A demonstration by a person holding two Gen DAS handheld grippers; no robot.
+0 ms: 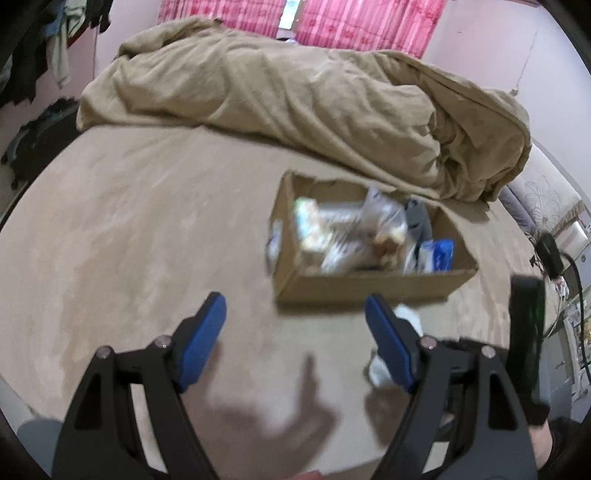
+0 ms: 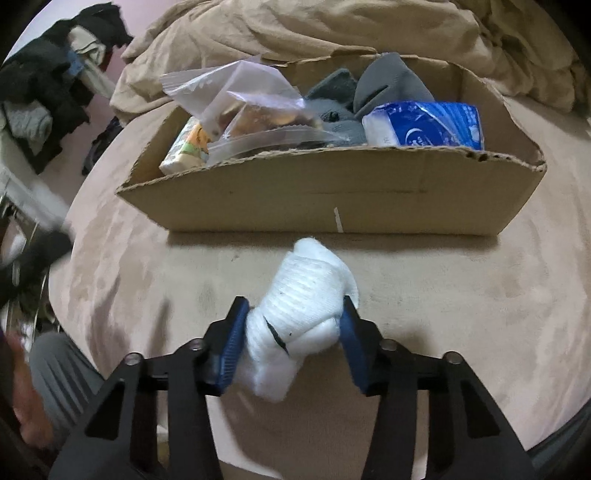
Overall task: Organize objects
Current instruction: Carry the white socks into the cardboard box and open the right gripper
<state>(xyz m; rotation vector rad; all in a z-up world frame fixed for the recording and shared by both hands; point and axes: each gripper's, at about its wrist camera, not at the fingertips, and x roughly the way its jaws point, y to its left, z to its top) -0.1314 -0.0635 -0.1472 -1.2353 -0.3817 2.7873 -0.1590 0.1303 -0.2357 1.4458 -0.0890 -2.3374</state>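
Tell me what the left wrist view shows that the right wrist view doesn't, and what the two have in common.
Only the left wrist view shows the pink curtains and the left gripper, open and empty above the bed. Only the right wrist view shows how the right gripper is shut on the white sock bundle, and the grey cloth clearly. Both show the cardboard box with the blue tissue pack and plastic bag inside, the sock bundle before it, and the rumpled tan blanket behind.

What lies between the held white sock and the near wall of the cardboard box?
Nothing: in the right wrist view, only a bare strip of beige bed surface separates the white sock, clamped in the right gripper, from the cardboard box.
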